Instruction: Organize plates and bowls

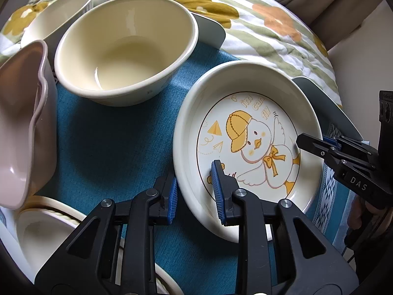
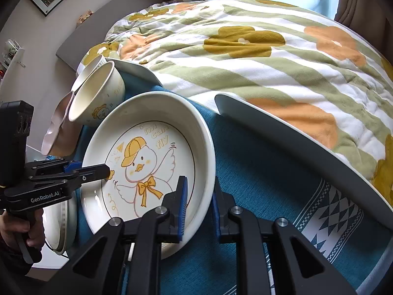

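Plate (image 1: 248, 132) flat, duck print upright | left gripper (image 1: 196, 191) angled down, clamped on near rim | right gripper (image 2: 200, 206) clamped on opposite rim

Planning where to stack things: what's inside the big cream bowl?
The cream bowl looks empty: bare glazed bottom, nothing inside. Its near inner wall is hidden by its own rim, and what lies under it on the blue cloth is covered.

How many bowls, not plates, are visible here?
3: the cream bowl left of the duck plate, a ribbed white bowl behind it, and a pink wavy-rimmed bowl at far left. Others may be hidden.
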The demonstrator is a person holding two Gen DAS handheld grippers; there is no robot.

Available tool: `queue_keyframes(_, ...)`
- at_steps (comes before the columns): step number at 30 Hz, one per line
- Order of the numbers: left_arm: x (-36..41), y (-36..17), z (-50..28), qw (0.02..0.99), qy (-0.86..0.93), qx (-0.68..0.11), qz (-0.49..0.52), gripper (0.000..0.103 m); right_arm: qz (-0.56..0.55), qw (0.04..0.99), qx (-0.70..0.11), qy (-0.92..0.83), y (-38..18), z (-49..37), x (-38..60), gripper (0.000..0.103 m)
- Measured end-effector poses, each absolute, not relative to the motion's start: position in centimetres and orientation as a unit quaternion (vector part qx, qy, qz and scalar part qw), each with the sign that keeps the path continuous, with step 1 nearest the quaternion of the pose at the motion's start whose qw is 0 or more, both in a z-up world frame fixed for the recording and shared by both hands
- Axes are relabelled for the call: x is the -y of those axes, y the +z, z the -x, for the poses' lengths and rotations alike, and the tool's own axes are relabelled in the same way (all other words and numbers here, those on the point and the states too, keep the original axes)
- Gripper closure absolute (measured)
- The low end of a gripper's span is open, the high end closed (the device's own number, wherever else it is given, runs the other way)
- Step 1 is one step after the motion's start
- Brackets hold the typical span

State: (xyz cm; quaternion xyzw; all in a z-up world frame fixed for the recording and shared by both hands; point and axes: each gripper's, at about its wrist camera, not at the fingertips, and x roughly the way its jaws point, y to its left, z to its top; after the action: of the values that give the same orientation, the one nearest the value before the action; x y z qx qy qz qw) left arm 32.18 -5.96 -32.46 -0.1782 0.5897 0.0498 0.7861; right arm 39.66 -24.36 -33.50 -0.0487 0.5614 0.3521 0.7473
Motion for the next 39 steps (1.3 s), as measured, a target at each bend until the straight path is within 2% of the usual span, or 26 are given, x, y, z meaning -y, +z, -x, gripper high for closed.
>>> queue_keyframes(10, 6.7, -29.3, -31.3, 0.808, 0.034, -0.568, 0.153, 0.080, 0.039, 0.758, -0.555, 0.342, -32.2, -38.9, 25.4, 0.086)
queue_keyframes(19, 6.0, -23.6, -28.0, 0.840, 0.002, -0.524, 0.141, 0.080, 0.034, 0.795, -0.511, 0.324, -26.3, -34.8, 25.9, 0.086)
queue_keyframes(28, 2.3, -18.5, -21.6, 0.860, -0.046, -0.497, 0.105, 0.080, 0.015, 0.833, -0.472, 0.290, -20.5, -26.8, 23.1, 0.086)
queue_keyframes(33, -0.8, -18.3, -17.6, 0.858, -0.064, -0.502, 0.085, 0.080, 0.000, 0.838, -0.473, 0.271, -20.5, -22.0, 20.2, 0.086)
queue_keyframes(39, -3.9, -21.3, -14.2, 0.843, -0.083, -0.527, 0.060, 0.080, -0.017, 0.837, -0.488, 0.247, -23.0, -17.1, 16.9, 0.087)
